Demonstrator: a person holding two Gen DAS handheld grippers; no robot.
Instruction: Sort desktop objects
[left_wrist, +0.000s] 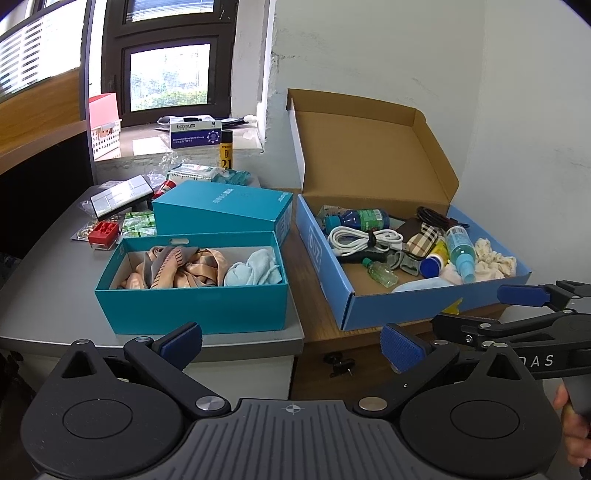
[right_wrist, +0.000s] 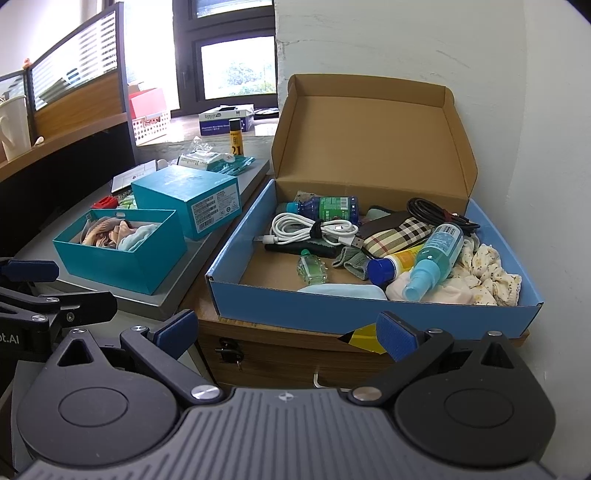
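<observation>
- Left gripper (left_wrist: 291, 343): jaws spread wide, holding nothing, at 6 o'clock in its own view, short of the boxes.
- Right gripper (right_wrist: 286, 334): jaws likewise wide apart and empty, facing the blue cardboard box (right_wrist: 369, 310).
- Blue cardboard box: lid raised; holds a white cable (right_wrist: 310, 230), a plaid pouch (right_wrist: 397, 236) and a spray bottle (right_wrist: 434, 258) at 3 o'clock.
- Teal box (left_wrist: 192, 308): at 9 o'clock from the blue box, holding folded cloths (left_wrist: 184, 271); its lid (left_wrist: 221, 214) sits just behind.

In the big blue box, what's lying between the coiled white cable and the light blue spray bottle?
Right wrist view: the plaid pouch, with a dark flat item partly under it.
</observation>
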